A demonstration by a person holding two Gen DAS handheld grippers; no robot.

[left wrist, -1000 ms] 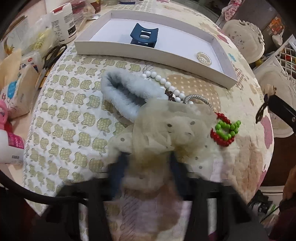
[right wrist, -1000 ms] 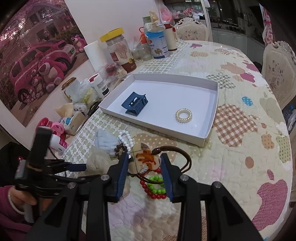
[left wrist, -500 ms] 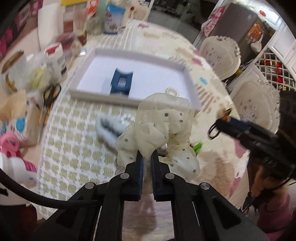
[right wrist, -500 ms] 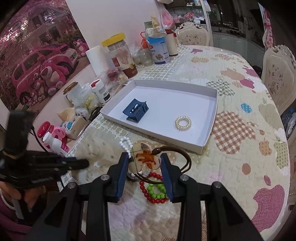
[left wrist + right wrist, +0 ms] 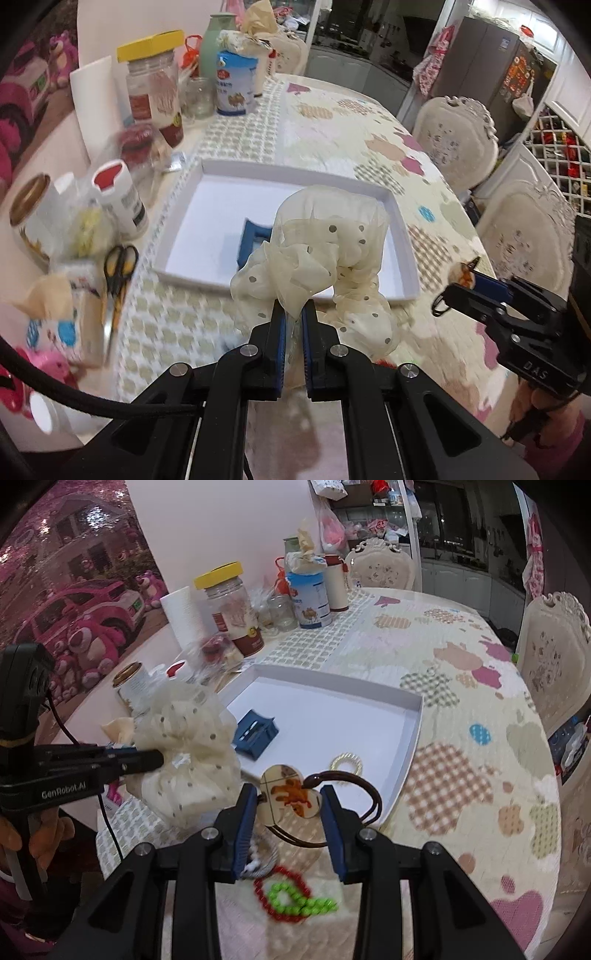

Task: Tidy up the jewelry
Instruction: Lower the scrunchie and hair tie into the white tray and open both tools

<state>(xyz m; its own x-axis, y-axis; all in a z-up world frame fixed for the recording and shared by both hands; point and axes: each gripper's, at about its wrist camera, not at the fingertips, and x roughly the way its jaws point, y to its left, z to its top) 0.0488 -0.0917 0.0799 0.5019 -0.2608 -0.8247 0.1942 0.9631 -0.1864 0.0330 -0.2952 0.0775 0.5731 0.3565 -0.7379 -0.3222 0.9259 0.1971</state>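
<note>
My left gripper (image 5: pixel 293 314) is shut on a cream dotted tulle scrunchie (image 5: pixel 325 251), held in the air in front of the white tray (image 5: pixel 221 168). From the right wrist view that scrunchie (image 5: pixel 184 746) hangs at the left gripper's (image 5: pixel 157 758) tip, left of the tray (image 5: pixel 413 734). My right gripper (image 5: pixel 289 799) is shut on a flat cartoon charm with a brown hair tie (image 5: pixel 291 794). Inside the tray lie a blue claw clip (image 5: pixel 255 733) and a gold coil ring (image 5: pixel 346 763). Red and green bead bracelets (image 5: pixel 291 893) rest on the cloth below.
Jars, a tin, a paper roll and bottles (image 5: pixel 155 99) crowd the table's left side, with scissors (image 5: pixel 116 273) near the tray. White pearl beads (image 5: pixel 253 864) lie by my right gripper. Ornate chairs (image 5: pixel 458 144) stand beyond the table's right edge.
The left gripper closed on the dotted scrunchie and lifted it off the cloth toward the tray. The right gripper drifted slightly forward and up, still gripping the charm hair tie.
</note>
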